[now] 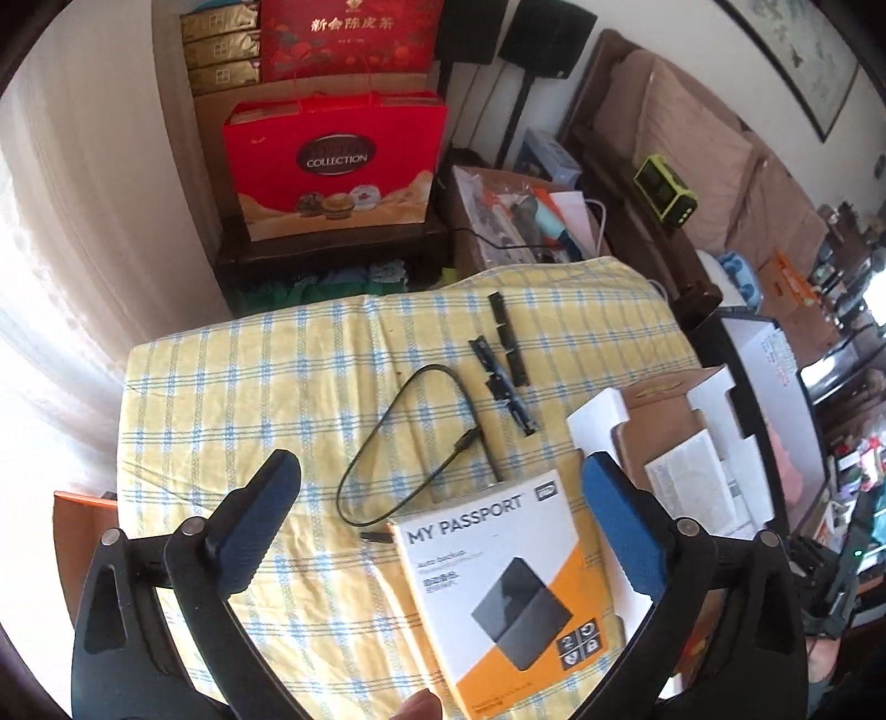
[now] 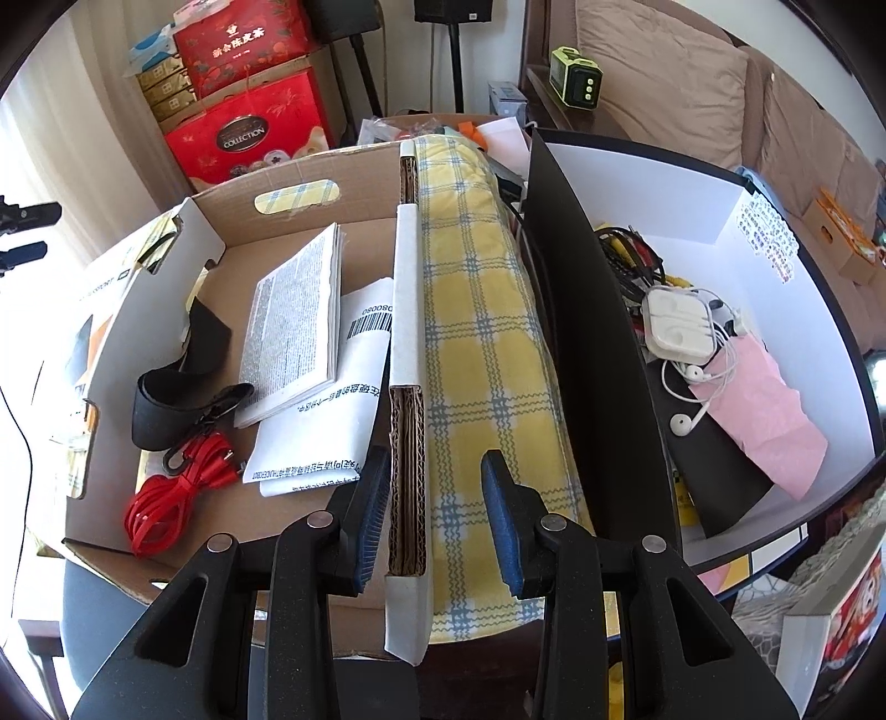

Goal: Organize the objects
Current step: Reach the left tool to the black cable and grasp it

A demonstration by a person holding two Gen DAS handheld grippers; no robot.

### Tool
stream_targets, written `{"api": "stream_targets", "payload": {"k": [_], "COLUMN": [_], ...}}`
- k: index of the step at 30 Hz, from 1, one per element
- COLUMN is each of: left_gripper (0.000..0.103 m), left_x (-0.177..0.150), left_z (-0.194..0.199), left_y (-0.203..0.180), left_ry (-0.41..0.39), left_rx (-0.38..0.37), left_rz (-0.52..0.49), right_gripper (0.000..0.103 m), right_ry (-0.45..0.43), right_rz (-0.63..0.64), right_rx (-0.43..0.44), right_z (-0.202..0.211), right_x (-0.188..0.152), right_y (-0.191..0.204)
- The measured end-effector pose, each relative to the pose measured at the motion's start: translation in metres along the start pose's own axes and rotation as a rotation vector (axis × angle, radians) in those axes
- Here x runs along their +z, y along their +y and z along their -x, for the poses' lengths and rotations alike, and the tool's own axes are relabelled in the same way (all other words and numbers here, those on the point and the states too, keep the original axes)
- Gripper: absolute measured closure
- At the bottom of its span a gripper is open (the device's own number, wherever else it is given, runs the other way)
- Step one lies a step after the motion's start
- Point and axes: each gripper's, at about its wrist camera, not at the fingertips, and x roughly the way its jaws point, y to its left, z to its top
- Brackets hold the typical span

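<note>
The wide-open left gripper [image 1: 437,498] hovers over the white-and-orange hard-drive carton [image 1: 498,587] on the yellow-checked desk [image 1: 249,387]. The right gripper [image 2: 434,518], half-open, straddles the brown cardboard tray's wall [image 2: 408,443]. Judged next: clamp the carton and carry it trayward.

The white-and-orange box [image 1: 512,595] on the checked cloth reads "MY PASSPORT", the red gift bag [image 1: 335,166] by the wall says "COLLECTION", the red box [image 1: 351,36] above it bears "新会陈皮茶", and a white sheet [image 2: 326,410] in the cardboard tray shows a barcode ending "080080".
</note>
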Motion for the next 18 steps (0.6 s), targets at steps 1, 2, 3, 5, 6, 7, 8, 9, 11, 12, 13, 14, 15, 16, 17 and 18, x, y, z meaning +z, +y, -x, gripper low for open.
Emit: {"api": "stream_targets", "payload": {"k": [1, 2, 3, 5, 6, 7, 8, 9, 11, 12, 13, 14, 15, 16, 17, 18], "left_gripper": [0.002, 0.002, 0.002, 0.002, 0.002, 0.002, 0.002, 0.002, 0.004, 0.006, 0.010, 0.011, 0.011, 0.011, 0.011, 0.011], "left_x": [0.000, -0.001, -0.002, -0.003, -0.004, -0.004, -0.004, -0.004, -0.003, -0.003, -0.002, -0.002, -0.002, -0.001, -0.001, -0.001], "left_z": [-0.003, -0.005, -0.009, -0.016, -0.019, -0.023, -0.027, -0.031, -0.041, -0.047, -0.052, -0.057, -0.060, -0.064, -0.067, -0.071], "left_y": [0.003, 0.005, 0.009, 0.018, 0.022, 0.025, 0.028, 0.031, 0.036, 0.039, 0.042, 0.044, 0.046, 0.047, 0.048, 0.049], "left_ry": [0.002, 0.005, 0.012, 0.027, 0.029, 0.030, 0.037, 0.045, 0.064, 0.074, 0.084, 0.092, 0.097, 0.100, 0.104, 0.109], "left_rx": [0.028, 0.040, 0.038, 0.024, 0.027, 0.028, 0.024, 0.021, 0.022, 0.025, 0.029, 0.036, 0.043, 0.046, 0.047, 0.047], "left_rz": [-0.005, -0.002, 0.008, 0.034, 0.042, 0.046, 0.047, 0.053, 0.068, 0.075, 0.080, 0.083, 0.082, 0.080, 0.077, 0.078], "right_gripper": [0.068, 0.068, 0.068, 0.068, 0.068, 0.068, 0.068, 0.068, 0.068, 0.068, 0.068, 0.068, 0.068, 0.068, 0.068, 0.068], "right_ry": [0.001, 0.002, 0.003, 0.005, 0.007, 0.009, 0.010, 0.011, 0.012, 0.012, 0.012, 0.012, 0.012, 0.012, 0.012, 0.013], "right_rz": [0.000, 0.001, 0.002, 0.004, 0.005, 0.005, 0.006, 0.006, 0.006, 0.005, 0.005, 0.005, 0.006, 0.006, 0.006, 0.006], "right_rx": [-0.001, 0.000, 0.000, 0.001, 0.001, 0.000, -0.001, -0.001, -0.001, -0.001, -0.001, -0.001, -0.001, -0.001, -0.001, -0.001], "right_z": [0.000, -0.001, -0.002, -0.002, -0.003, -0.004, -0.004, -0.005, -0.005, -0.005, -0.005, -0.005, -0.005, -0.005, -0.005, -0.005], "right_x": [0.000, 0.001, 0.001, 0.001, 0.000, 0.000, 0.000, 0.000, 0.000, 0.000, 0.000, 0.000, 0.000, 0.000, 0.000, 0.000], "right_y": [0.000, 0.001, 0.001, 0.002, 0.003, 0.003, 0.003, 0.002, 0.002, 0.002, 0.002, 0.002, 0.002, 0.002, 0.002, 0.002]}}
